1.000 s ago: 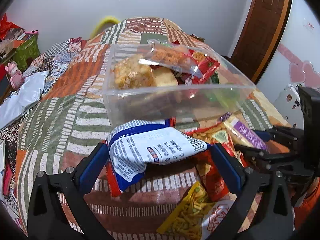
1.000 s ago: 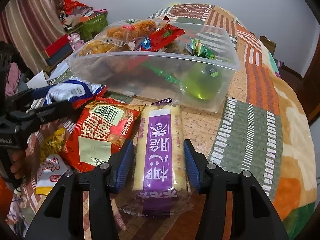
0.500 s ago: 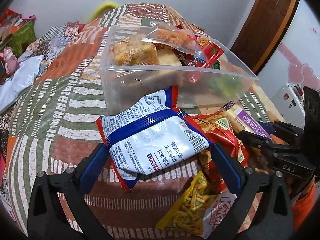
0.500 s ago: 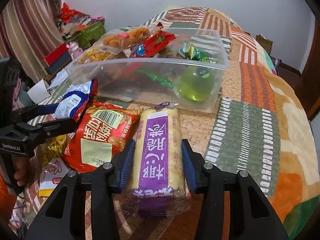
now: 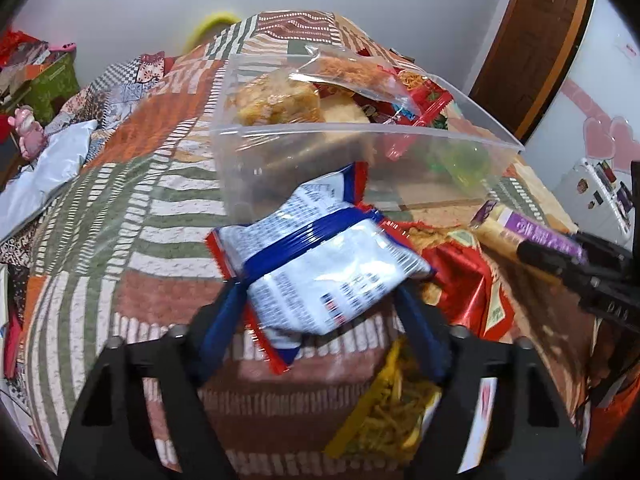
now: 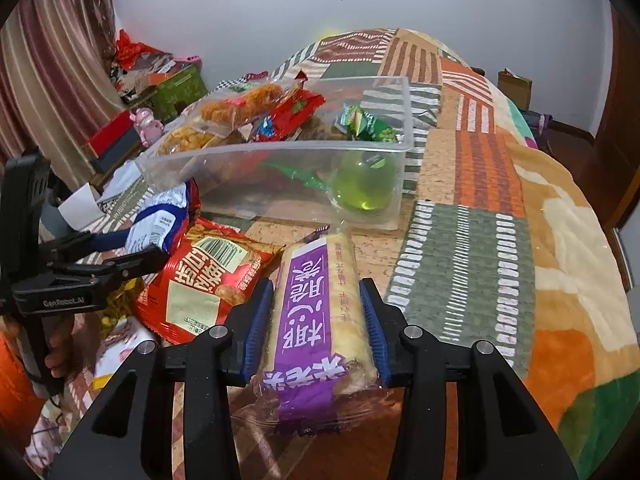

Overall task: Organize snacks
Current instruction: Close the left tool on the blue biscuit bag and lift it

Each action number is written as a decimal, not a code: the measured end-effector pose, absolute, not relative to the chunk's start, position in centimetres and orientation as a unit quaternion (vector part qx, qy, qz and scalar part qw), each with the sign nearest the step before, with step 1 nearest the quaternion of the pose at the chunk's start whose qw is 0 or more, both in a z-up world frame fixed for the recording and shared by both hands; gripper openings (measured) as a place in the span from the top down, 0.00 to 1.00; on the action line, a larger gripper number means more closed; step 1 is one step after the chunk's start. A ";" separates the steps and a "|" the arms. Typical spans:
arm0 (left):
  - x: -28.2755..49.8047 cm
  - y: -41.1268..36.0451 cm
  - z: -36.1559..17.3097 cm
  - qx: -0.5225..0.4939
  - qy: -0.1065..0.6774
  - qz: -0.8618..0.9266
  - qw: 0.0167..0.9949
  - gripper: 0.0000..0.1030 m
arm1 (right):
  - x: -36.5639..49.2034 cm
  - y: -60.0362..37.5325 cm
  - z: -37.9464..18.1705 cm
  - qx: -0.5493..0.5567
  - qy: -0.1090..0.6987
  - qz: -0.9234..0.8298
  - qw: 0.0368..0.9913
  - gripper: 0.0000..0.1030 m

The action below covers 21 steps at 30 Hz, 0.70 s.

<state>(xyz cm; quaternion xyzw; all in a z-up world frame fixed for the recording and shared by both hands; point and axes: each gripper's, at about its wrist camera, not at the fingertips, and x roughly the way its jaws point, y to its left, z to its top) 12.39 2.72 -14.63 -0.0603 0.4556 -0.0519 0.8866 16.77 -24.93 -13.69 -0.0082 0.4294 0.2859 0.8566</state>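
Note:
My left gripper [image 5: 320,300] is shut on a white and blue snack bag [image 5: 320,264] and holds it up just in front of the clear plastic bin [image 5: 360,136], which holds several snacks. My right gripper [image 6: 318,296] is shut on a long purple-labelled cracker pack [image 6: 320,304], held above the bed short of the bin [image 6: 280,148]. A red snack bag [image 6: 204,284] lies left of it. The left gripper and its bag [image 6: 160,220] also show in the right wrist view.
A yellow snack bag [image 5: 392,412] and a white packet [image 6: 120,344] lie on the patchwork bedspread [image 5: 120,208] near me. A green jelly cup [image 6: 364,184] sits inside the bin. Boxes and a pink toy [image 6: 146,124] stand left of the bed. A door [image 5: 544,40] is at right.
The left gripper has closed on the white and blue bag and lifted it toward the bin. The right gripper has closed on the purple pack and raised it slightly.

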 end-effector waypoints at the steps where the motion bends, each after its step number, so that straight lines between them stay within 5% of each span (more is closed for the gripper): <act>1: 12.2 2.9 -14.6 -0.060 0.455 -0.053 0.887 0.37 | 16.8 -25.1 -13.5 -0.006 0.428 0.285 0.858 0.61; 10: 10.1 3.3 -13.9 -0.054 0.440 -0.054 0.895 0.54 | 16.4 -25.6 -12.3 0.002 0.413 0.283 0.865 0.61; 21: 6.7 4.5 -10.7 -0.063 0.401 -0.039 0.913 0.59 | 15.7 -25.6 -10.2 0.012 0.390 0.286 0.875 0.61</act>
